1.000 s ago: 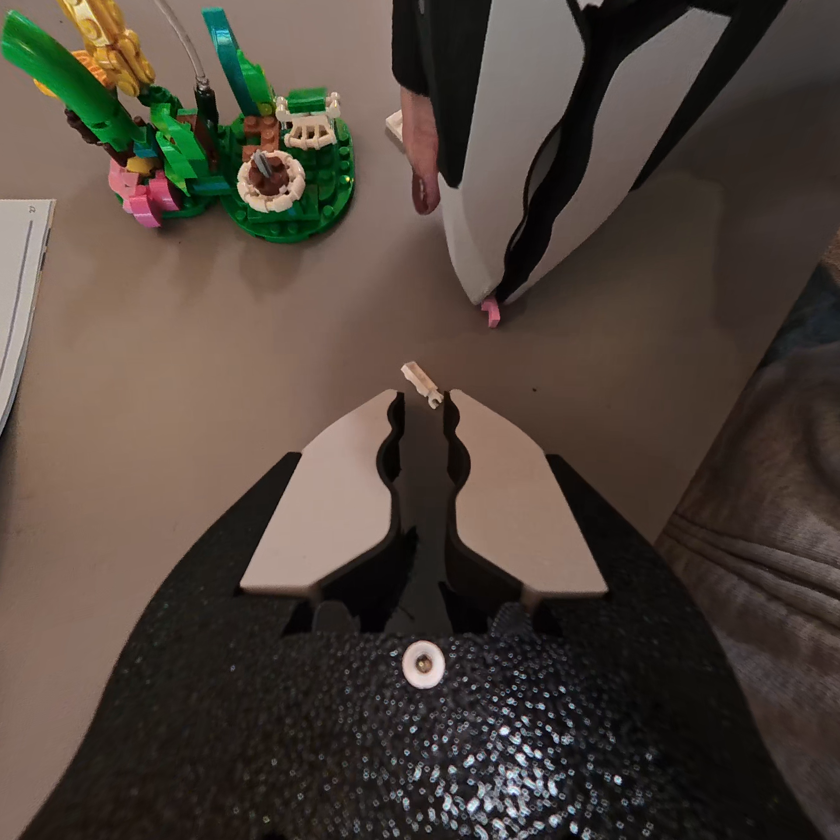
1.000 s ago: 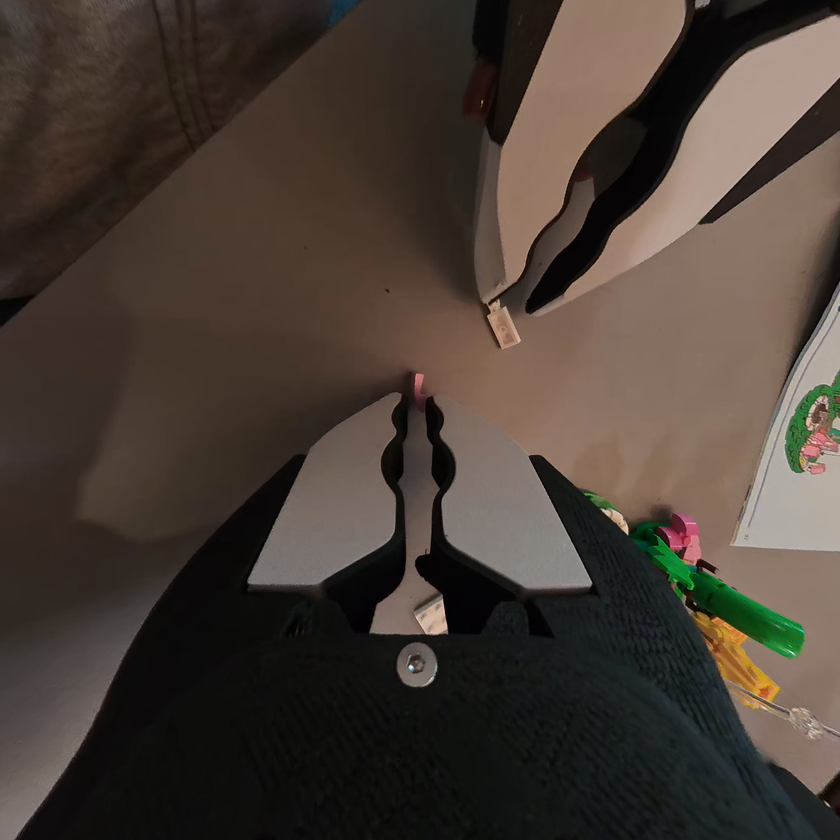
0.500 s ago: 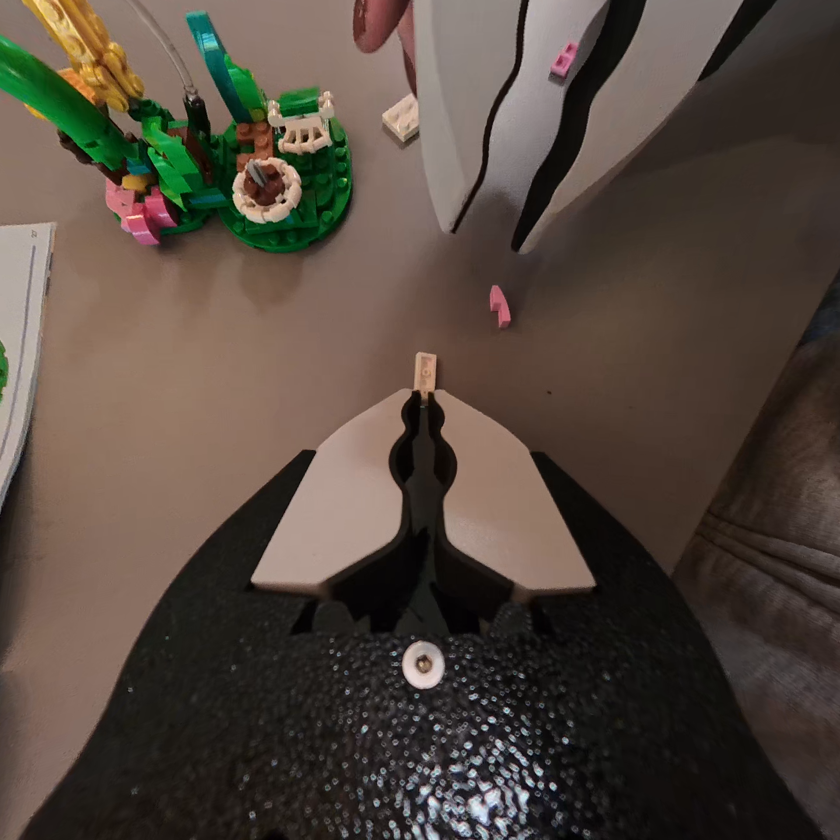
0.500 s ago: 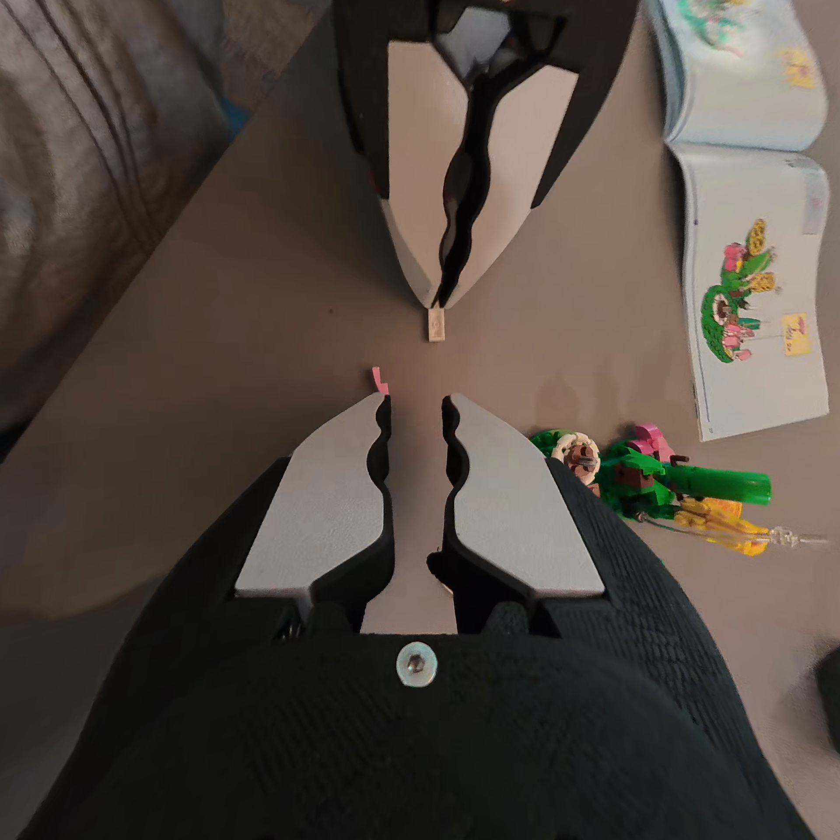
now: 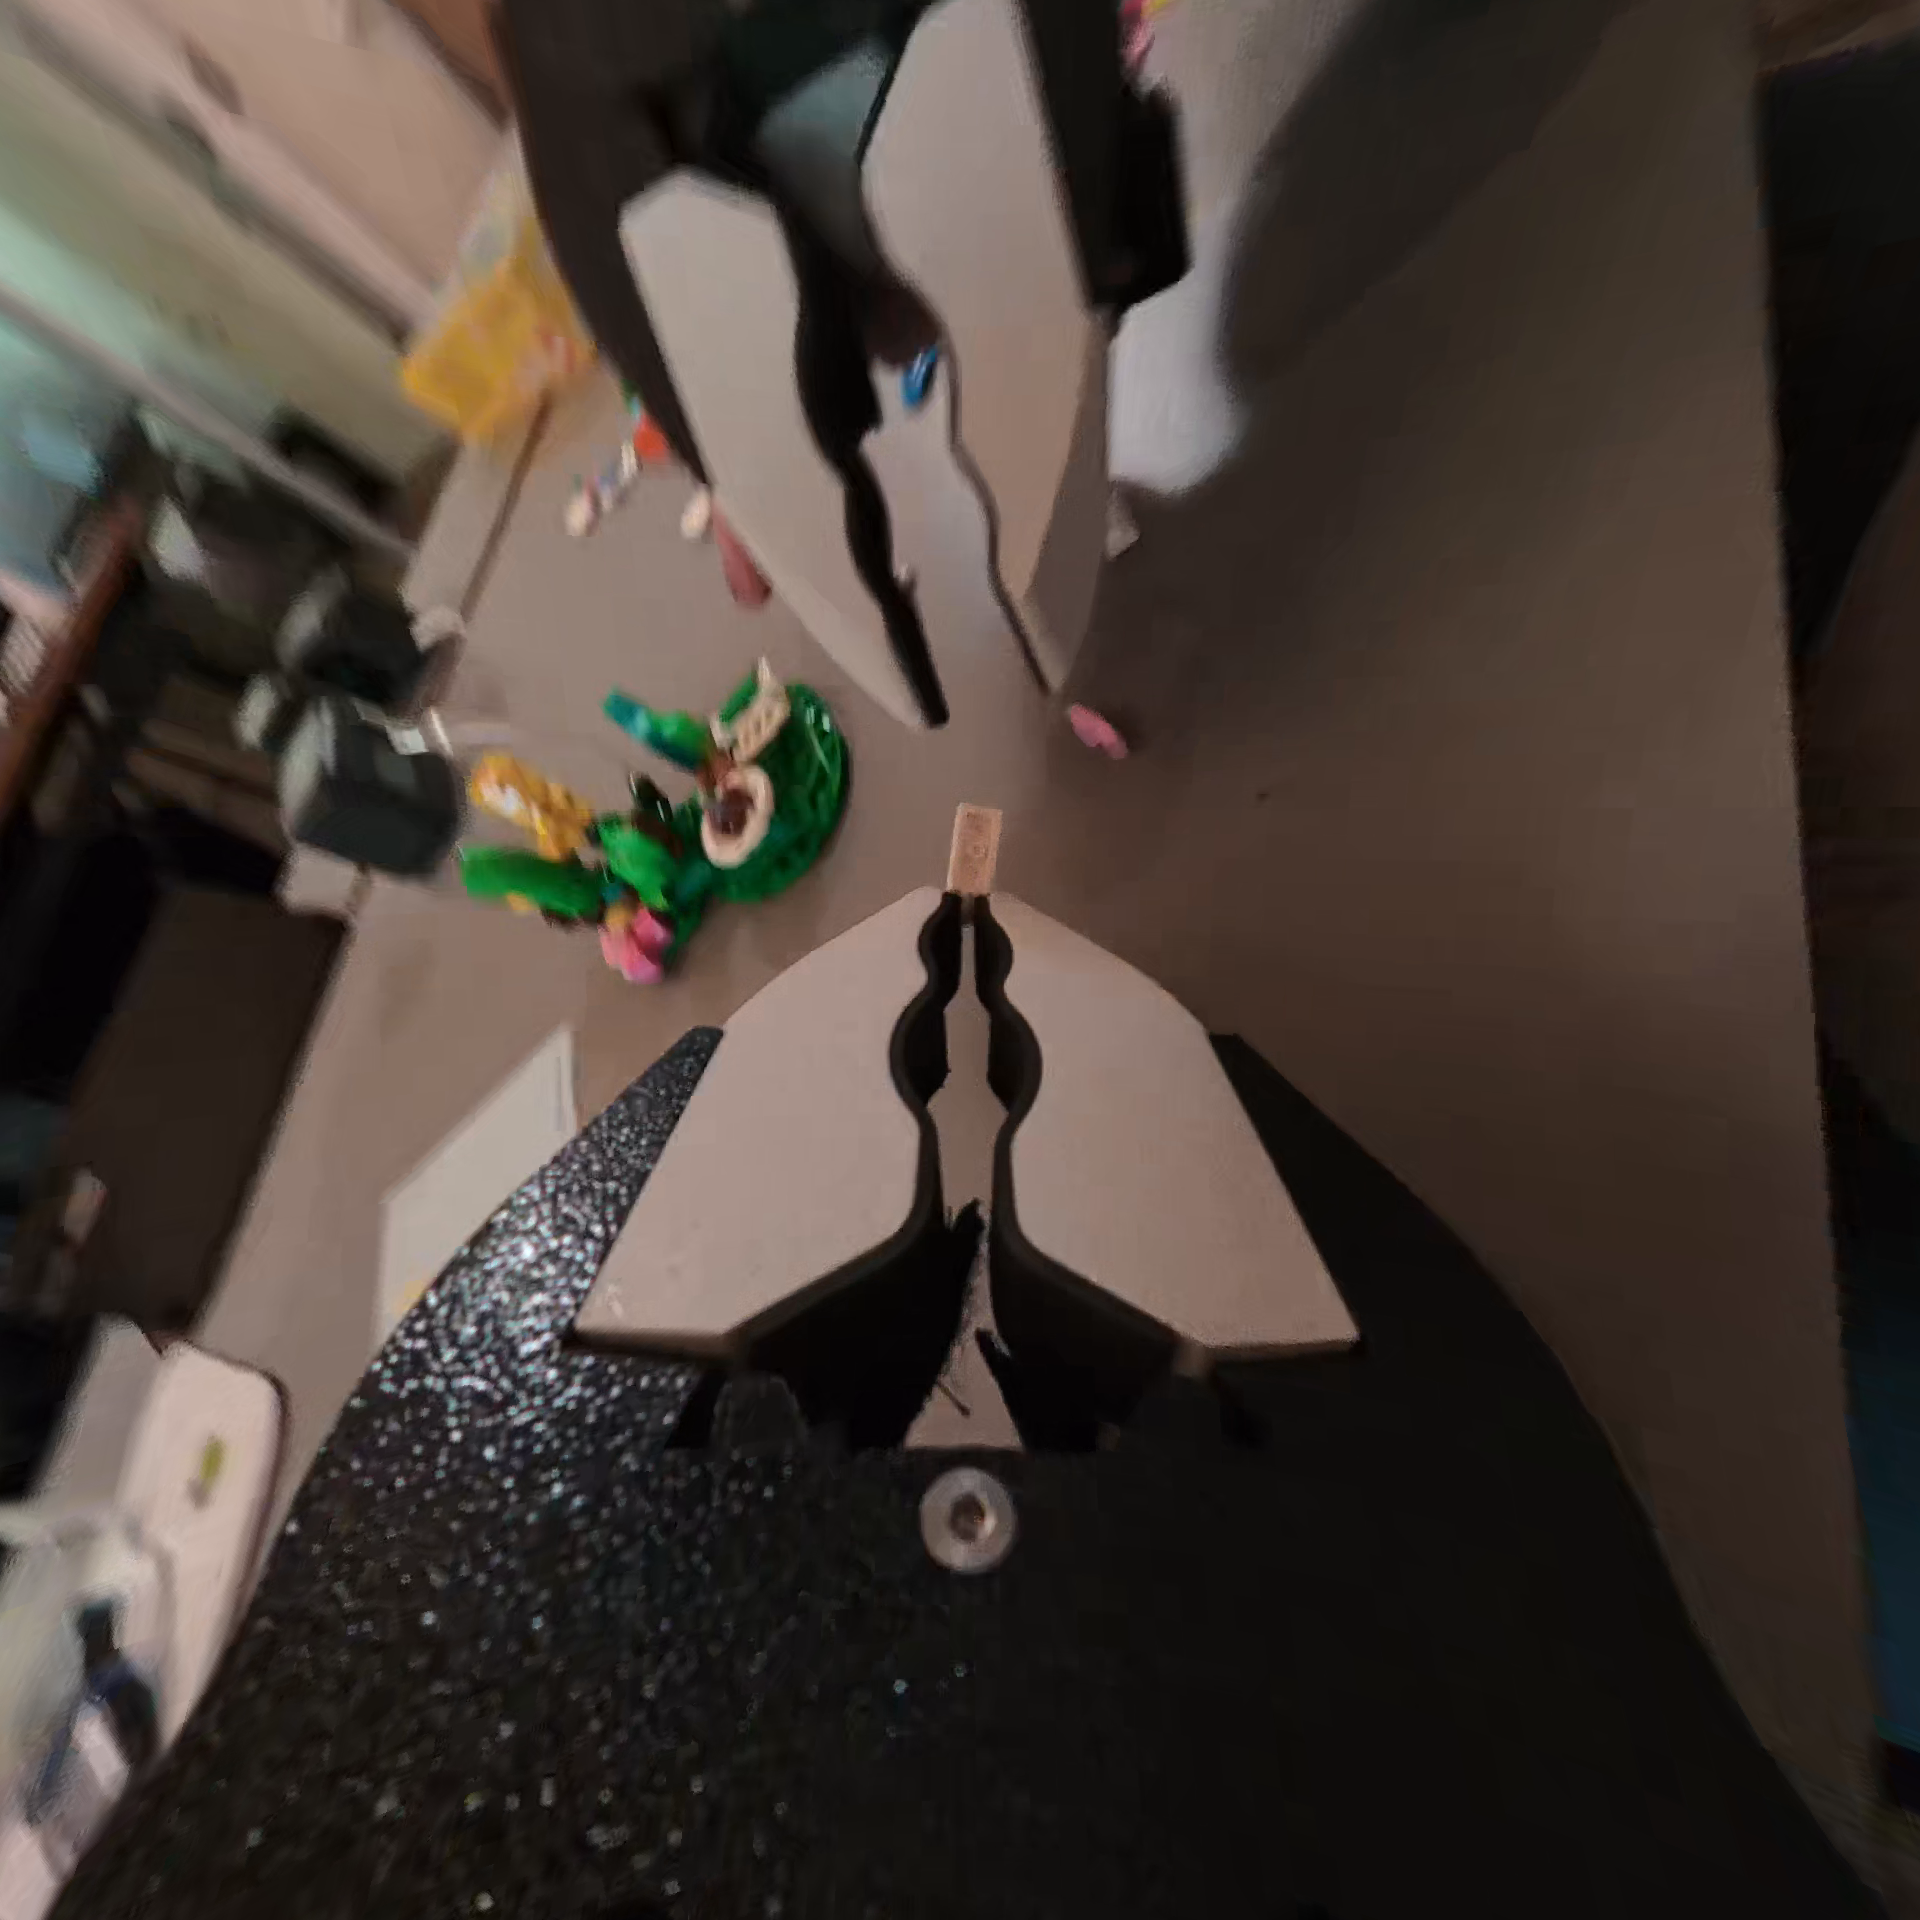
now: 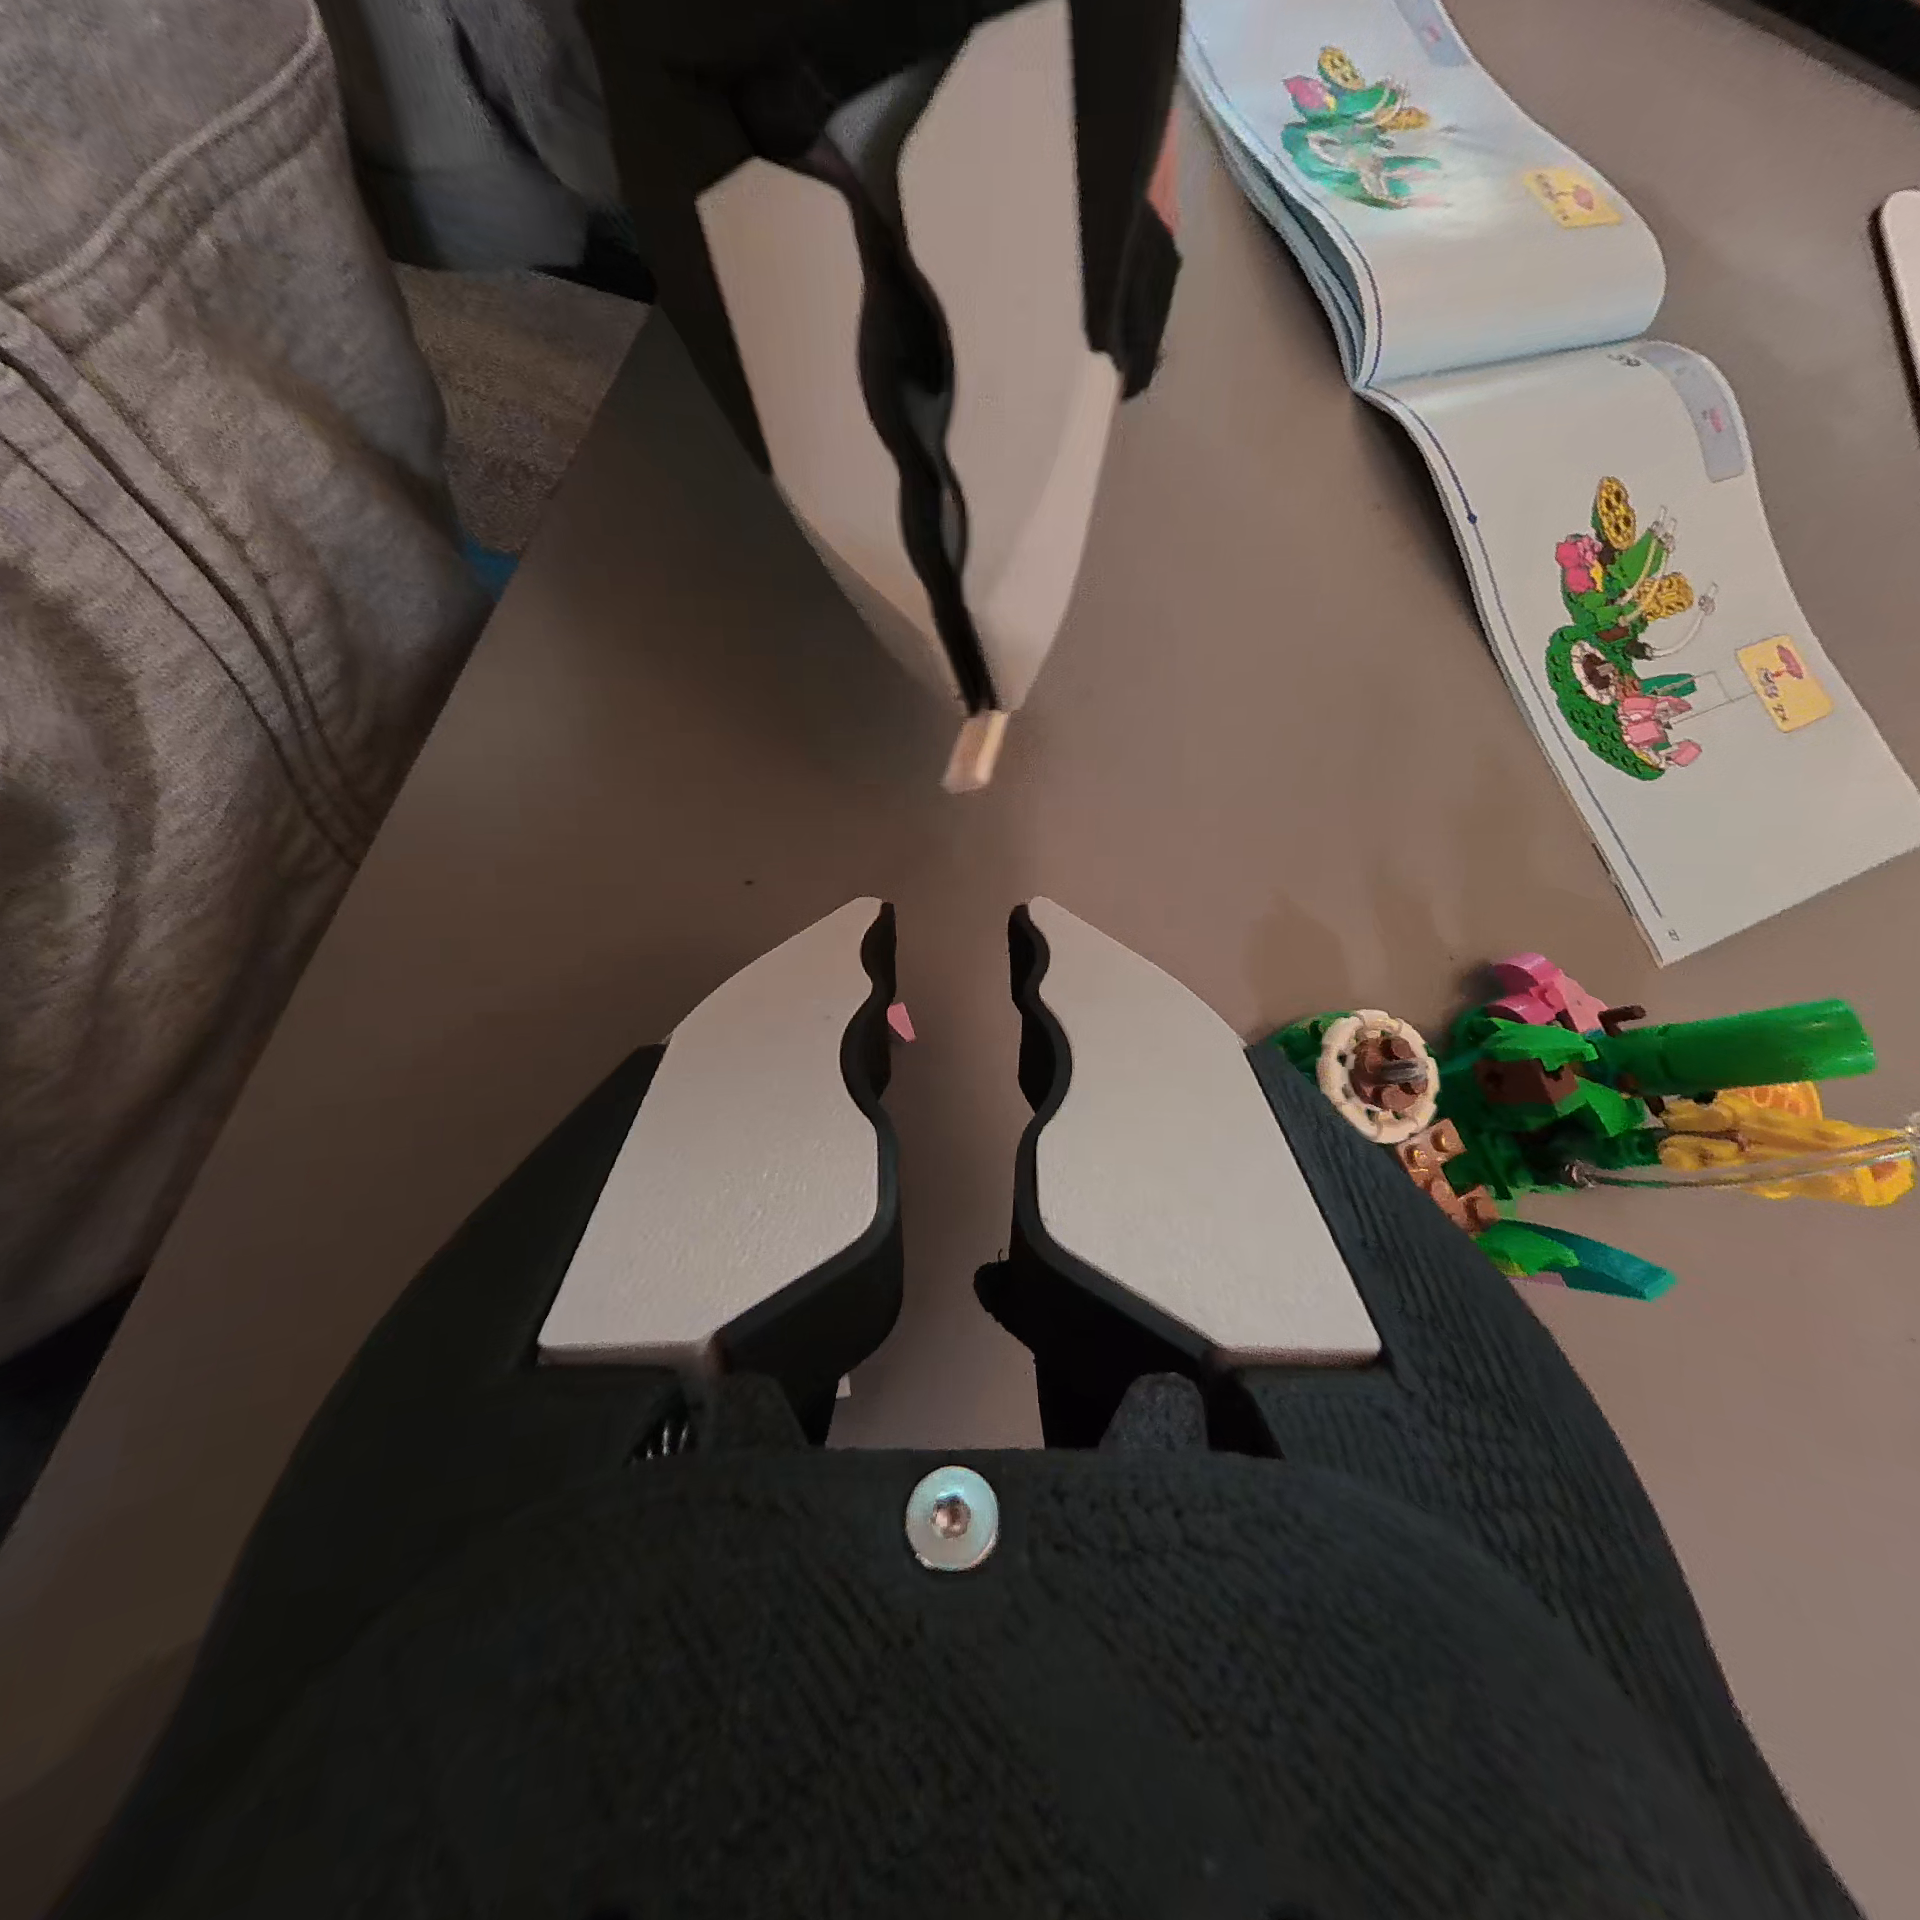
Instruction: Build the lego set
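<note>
Matte table point(image 6: 644, 810); left gripper point(image 5: 968, 902) pinches flat tan plate point(image 5: 977, 850).

1. Grey-brown matte table point(image 6: 1299, 727) fills the centre of both views; its surface is evenly and dimly lit.
2. Left wrist view, upper left: blurred pale cabinets or wall panels point(image 5: 208, 208).
3. Left wrist view, left edge: dark shelving with black equipment point(image 5: 353, 769), too blurred to identify.
4. Right wrist view, left side: grey fabric with stitched seams point(image 6: 177, 582) beyond the table edge.
</note>
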